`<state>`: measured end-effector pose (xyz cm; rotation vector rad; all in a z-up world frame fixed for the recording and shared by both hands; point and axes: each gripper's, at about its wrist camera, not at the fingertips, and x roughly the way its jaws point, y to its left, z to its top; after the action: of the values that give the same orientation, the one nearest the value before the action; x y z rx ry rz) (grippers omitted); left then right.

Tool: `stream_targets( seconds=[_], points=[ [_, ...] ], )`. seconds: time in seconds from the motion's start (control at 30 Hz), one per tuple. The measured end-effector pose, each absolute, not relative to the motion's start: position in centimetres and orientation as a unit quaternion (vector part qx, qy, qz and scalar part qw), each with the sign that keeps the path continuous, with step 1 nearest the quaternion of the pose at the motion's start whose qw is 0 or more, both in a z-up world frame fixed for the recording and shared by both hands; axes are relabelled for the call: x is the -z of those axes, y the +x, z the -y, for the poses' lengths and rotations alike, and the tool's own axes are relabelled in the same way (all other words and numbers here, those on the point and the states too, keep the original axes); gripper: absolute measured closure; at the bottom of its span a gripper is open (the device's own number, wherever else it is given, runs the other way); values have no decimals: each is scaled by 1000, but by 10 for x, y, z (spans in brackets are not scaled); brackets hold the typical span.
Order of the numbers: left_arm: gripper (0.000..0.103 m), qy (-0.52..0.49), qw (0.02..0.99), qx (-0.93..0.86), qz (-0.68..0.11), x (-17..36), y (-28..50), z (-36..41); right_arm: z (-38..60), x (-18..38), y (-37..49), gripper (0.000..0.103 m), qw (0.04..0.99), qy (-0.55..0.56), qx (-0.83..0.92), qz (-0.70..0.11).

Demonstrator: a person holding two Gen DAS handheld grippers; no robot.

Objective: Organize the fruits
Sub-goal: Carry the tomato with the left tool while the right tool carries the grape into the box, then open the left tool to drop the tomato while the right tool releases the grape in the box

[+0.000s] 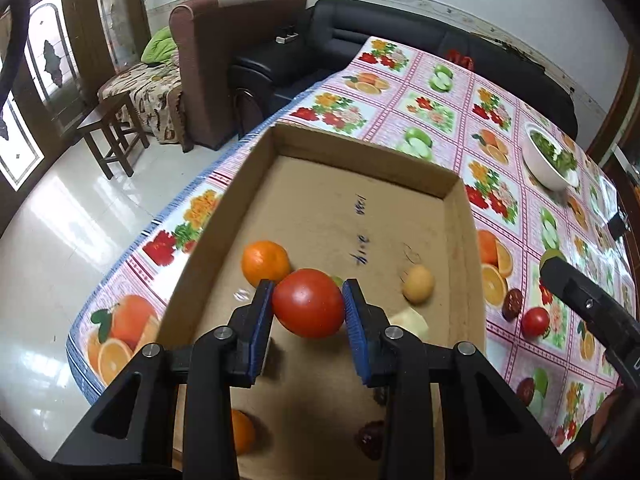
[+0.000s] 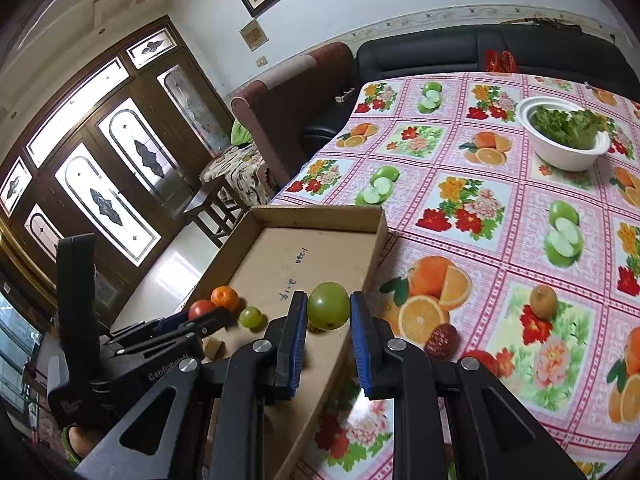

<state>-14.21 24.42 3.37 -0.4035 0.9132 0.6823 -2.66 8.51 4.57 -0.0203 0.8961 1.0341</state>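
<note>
Both hands are loaded over the cardboard box (image 1: 460, 216): the left gripper (image 1: 308, 304) has its jaws pinching a red tomato (image 1: 310, 302) above the box floor, and the right gripper (image 2: 329, 308) has its jaws clamped on a green fruit (image 2: 329, 305) right at the box's near wall. Below sit an orange (image 1: 265, 263) and a small tan fruit (image 1: 418, 283). The risk, to my eye: drop the round tomato from this height and it rolls into the orange, or squeeze harder and it bruises. A small tomato (image 1: 535, 322) waits on the desk (image 2: 500, 208).
</note>
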Motion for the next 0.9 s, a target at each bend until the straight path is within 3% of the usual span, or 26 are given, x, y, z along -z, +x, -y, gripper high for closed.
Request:
stream_targets(
  seconds=[0.5,0.9],
  points=[
    [70,-218,812,-312,-443,-27,-108,-280,-143,-32,-16,82,764,-49,-486,-421],
    [70,-213,770,-344,-493,5,-75,-308,-203,10,-7,82,754,-139,-469,-439]
  ],
)
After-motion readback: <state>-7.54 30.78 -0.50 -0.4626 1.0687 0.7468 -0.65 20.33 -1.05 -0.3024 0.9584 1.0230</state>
